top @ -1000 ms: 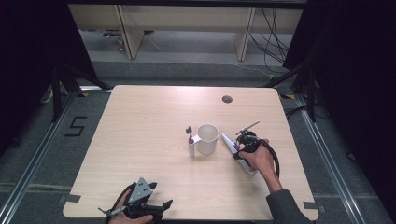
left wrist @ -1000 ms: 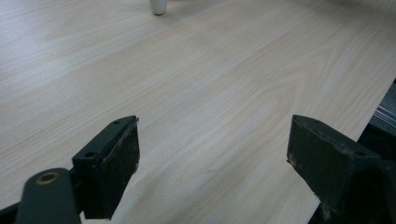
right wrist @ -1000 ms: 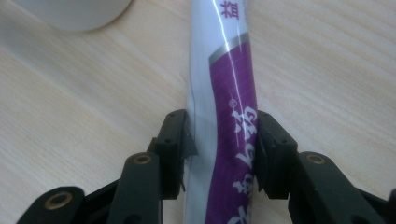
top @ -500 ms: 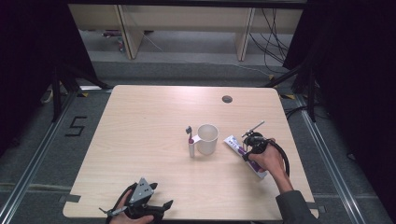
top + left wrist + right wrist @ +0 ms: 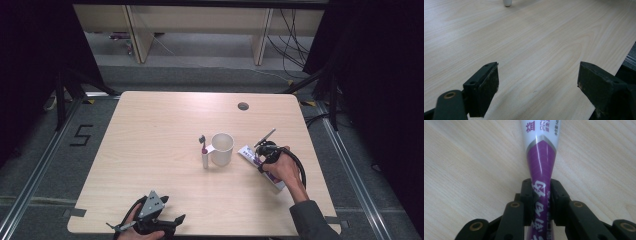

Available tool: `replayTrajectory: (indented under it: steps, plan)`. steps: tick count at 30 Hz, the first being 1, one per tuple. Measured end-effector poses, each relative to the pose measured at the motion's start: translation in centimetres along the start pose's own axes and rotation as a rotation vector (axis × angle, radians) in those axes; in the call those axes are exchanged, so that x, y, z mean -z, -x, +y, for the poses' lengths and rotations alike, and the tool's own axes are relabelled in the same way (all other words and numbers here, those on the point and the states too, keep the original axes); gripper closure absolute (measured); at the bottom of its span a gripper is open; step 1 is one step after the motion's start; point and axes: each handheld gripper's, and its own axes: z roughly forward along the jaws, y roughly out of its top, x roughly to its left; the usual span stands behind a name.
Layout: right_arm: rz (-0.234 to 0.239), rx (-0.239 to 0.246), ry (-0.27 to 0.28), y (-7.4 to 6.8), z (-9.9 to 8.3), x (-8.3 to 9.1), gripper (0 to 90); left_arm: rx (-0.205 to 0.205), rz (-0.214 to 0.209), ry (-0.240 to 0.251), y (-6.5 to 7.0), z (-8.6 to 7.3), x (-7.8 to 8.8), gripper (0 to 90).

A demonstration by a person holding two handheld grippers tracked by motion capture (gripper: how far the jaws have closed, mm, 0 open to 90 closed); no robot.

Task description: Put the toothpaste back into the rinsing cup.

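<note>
A purple and white toothpaste tube [image 5: 247, 151] lies on the wooden table [image 5: 150, 130], right of a white mug [image 5: 222, 148]. My right gripper [image 5: 261, 159] is shut on it. In the right gripper view the two black pads pinch the tube [image 5: 541, 157] flat at its purple part, right gripper [image 5: 541, 186] pointing along it. A toothbrush [image 5: 204, 152] stands against the mug's left side. My left gripper [image 5: 167, 222] rests at the table's near edge, held in a hand. Its jaws stand wide apart, left gripper [image 5: 537, 85] with only bare wood between them.
A round cable hole [image 5: 243, 106] sits near the table's far edge. The right gripper's black cable [image 5: 300, 170] loops over the hand. The table's edge [image 5: 624, 62] runs close by the left gripper's right jaw. Dark floor and shelf legs lie beyond the table.
The right gripper's jaws have closed on the toothpaste tube. The right hand and the tube have shifted slightly to the right, away from the mug. The left gripper has stayed put.
</note>
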Motion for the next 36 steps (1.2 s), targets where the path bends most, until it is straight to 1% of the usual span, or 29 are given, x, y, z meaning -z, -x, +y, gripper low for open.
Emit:
replayTrajectory:
  steps: [1,2,5,6,7,10,11,12,13,15,16,17,18,19,20,21,22,23,24,25,27,29,30,31,32,33,34,35,36]
  plan:
    - [-0.001,-0.002,-0.003,-0.02,0.03,-0.02,75.6,0.000,0.000,0.000,0.00,0.00,0.00,17.0]
    - [0.003,-0.006,-0.014,-0.05,0.09,0.00,75.8,0.011,-0.004,0.005,0.10,-0.01,-0.07,17.1]
    - [-0.006,0.022,-0.015,-0.06,0.13,-0.01,76.2,0.008,-0.005,0.002,0.13,-0.02,-0.07,17.1]
    - [-0.006,0.021,-0.014,-0.18,0.13,-0.01,76.3,0.009,-0.005,0.002,0.12,-0.02,-0.08,17.1]
    - [-0.010,0.035,-0.020,-0.21,0.12,0.04,76.6,0.010,-0.005,0.002,0.12,-0.02,-0.09,17.1]
    - [0.006,0.069,-0.032,-0.28,-0.17,0.21,76.9,0.013,-0.002,0.001,0.14,-0.01,-0.10,17.1]
    - [0.010,0.071,-0.041,-0.33,-0.32,0.34,76.9,-0.010,0.002,-0.018,-0.05,0.01,-0.03,17.1]
    - [0.013,0.076,-0.040,-0.31,-0.47,0.35,76.9,0.013,-0.004,0.000,0.14,0.00,-0.14,17.1]
    - [0.013,0.076,-0.040,-0.31,-0.47,0.35,76.9,0.013,-0.004,0.000,0.14,0.00,-0.14,17.1]
    - [0.023,0.099,-0.050,-0.25,-0.77,0.48,76.9,0.009,-0.007,0.004,0.13,0.00,-0.19,17.1]
    - [0.025,0.096,-0.054,-0.30,-0.85,0.54,77.0,-0.016,0.001,-0.015,-0.03,0.03,-0.09,17.2]
    - [0.020,0.101,-0.055,-0.30,-0.86,0.57,76.9,-0.016,0.001,-0.015,-0.03,0.02,-0.09,17.2]
    - [0.020,0.102,-0.060,-0.32,-0.86,0.56,76.9,0.007,-0.007,0.004,0.14,0.00,-0.20,17.2]
    - [0.021,0.078,-0.072,-0.51,-0.79,0.61,76.9,0.002,-0.006,-0.002,0.09,-0.02,-0.18,17.1]
    - [0.021,0.078,-0.072,-0.51,-0.79,0.61,76.9,0.002,-0.006,-0.002,0.09,-0.02,-0.18,17.1]
    - [0.021,0.107,-0.079,-0.33,-0.69,0.58,76.8,0.002,-0.006,-0.002,0.09,-0.02,-0.19,17.1]
    - [0.021,0.113,-0.076,-0.31,-0.64,0.52,76.7,0.003,-0.006,-0.001,0.09,-0.02,-0.19,17.1]
    - [0.023,0.099,-0.090,-0.42,-0.57,0.56,76.6,0.001,-0.006,-0.006,0.09,0.00,-0.14,17.2]
    - [0.023,0.093,-0.099,-0.49,-0.44,0.55,76.5,0.008,-0.008,0.004,0.13,-0.02,-0.20,17.2]
    - [0.021,0.115,-0.098,-0.35,-0.43,0.51,76.5,0.007,-0.006,-0.004,0.14,0.00,-0.14,17.1]
    - [0.021,0.104,-0.102,-0.42,-0.39,0.48,76.4,0.004,-0.010,0.000,0.14,-0.03,-0.19,17.2]
    - [0.020,0.123,-0.102,-0.28,-0.34,0.40,76.2,0.002,-0.009,-0.006,0.16,-0.02,-0.18,17.1]
    - [0.019,0.114,-0.106,-0.36,-0.35,0.42,76.2,-0.011,-0.004,-0.018,0.06,-0.01,-0.14,17.2]
    - [0.017,0.117,-0.112,-0.39,-0.31,0.37,76.1,-0.011,-0.004,-0.018,0.06,-0.01,-0.14,17.1]
    - [0.015,0.110,-0.117,-0.53,-0.18,0.34,76.1,0.002,-0.013,-0.004,0.15,-0.07,-0.28,17.1]
    - [0.012,0.104,-0.125,-0.61,-0.16,0.36,76.1,0.000,-0.011,-0.006,0.14,-0.07,-0.27,17.2]
    - [0.016,0.134,-0.120,-0.39,-0.16,0.21,76.1,-0.012,-0.011,-0.017,0.05,-0.05,-0.21,17.1]
    - [0.006,0.135,-0.125,-0.54,-0.09,0.28,76.2,-0.002,-0.013,-0.007,0.14,-0.06,-0.28,17.1]
    - [0.004,0.124,-0.132,-0.72,0.04,0.28,76.1,-0.012,-0.016,-0.017,0.08,-0.05,-0.21,17.1]
